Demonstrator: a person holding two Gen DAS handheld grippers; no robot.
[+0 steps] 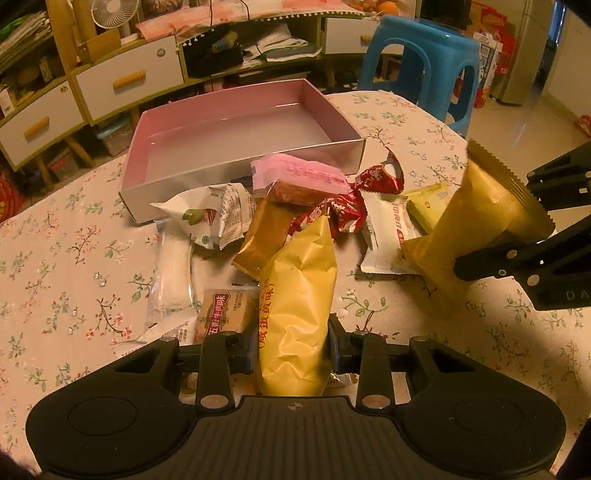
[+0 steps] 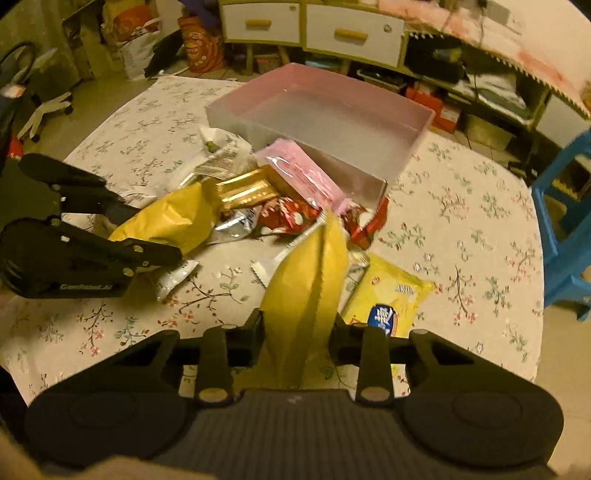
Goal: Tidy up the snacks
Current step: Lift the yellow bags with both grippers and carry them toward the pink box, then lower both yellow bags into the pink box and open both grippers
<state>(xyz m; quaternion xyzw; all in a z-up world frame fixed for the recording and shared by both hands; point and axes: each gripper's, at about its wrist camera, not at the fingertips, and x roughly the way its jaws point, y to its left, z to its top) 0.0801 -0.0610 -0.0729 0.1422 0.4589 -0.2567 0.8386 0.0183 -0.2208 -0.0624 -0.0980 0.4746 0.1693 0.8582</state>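
On our left, the left gripper (image 1: 291,349) is clamped on a yellow snack packet (image 1: 299,295), held just in front of the pink box (image 1: 240,162). The snack pile (image 1: 314,206) lies against the box's near wall. On our right, the right gripper (image 2: 295,332) grips a gold packet (image 2: 310,288), also before the box.

A floral cloth (image 1: 66,258) covers the counter across the middle of the left wrist view. A blue plastic stool (image 1: 424,62) stands at upper right, a white fan (image 1: 110,13) at upper left, and white drawers with yellow handles (image 1: 125,79) below it. An office chair base (image 2: 44,110) shows at the right wrist view's upper left.
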